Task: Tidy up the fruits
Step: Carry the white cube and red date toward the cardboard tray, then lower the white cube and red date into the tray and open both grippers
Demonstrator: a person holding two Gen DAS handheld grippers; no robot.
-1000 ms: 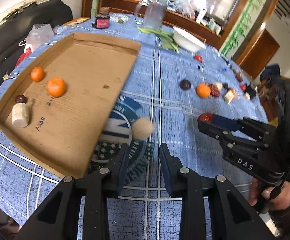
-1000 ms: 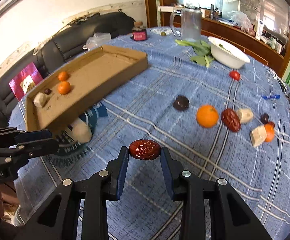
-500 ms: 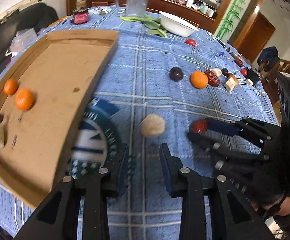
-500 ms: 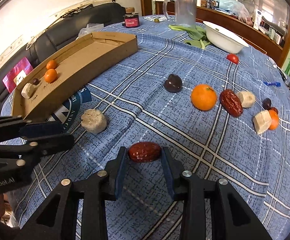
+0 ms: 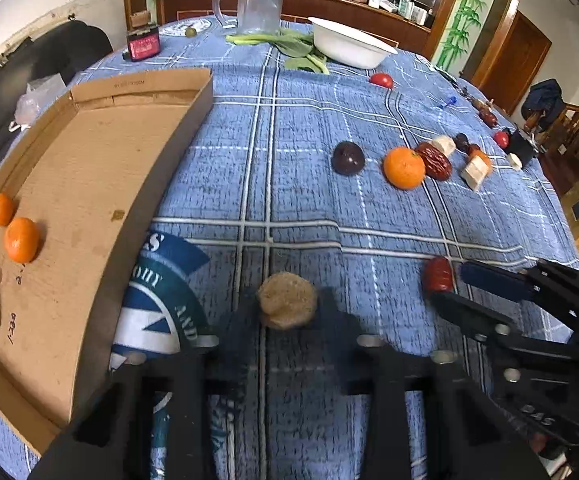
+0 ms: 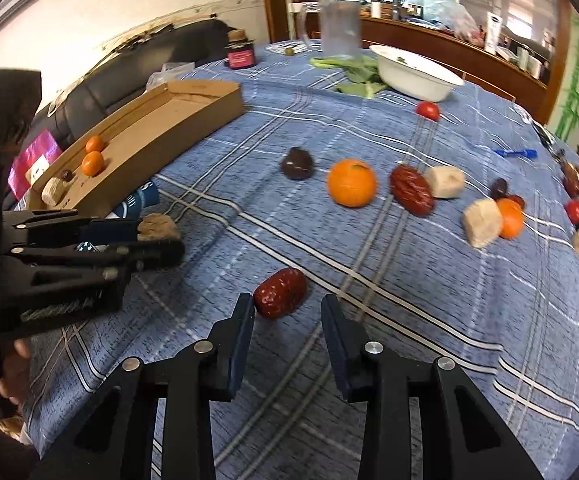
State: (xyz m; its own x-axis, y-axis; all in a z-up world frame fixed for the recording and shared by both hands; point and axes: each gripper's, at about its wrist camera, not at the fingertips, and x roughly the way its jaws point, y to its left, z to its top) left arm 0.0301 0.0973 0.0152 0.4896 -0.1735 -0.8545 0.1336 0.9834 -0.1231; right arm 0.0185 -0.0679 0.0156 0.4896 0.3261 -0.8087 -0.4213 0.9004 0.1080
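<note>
Bracketing a round beige rough-skinned lump (image 5: 287,305), left gripper (image 5: 287,312) was parted | right gripper (image 6: 288,322) parted, wrinkled red date (image 6: 280,292) at its 12 o'clock, unheld

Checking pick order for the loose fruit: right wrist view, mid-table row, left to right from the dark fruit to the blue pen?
Dark round fruit → large orange → red date → pale chunk → small dark fruit → blue pen.
</note>
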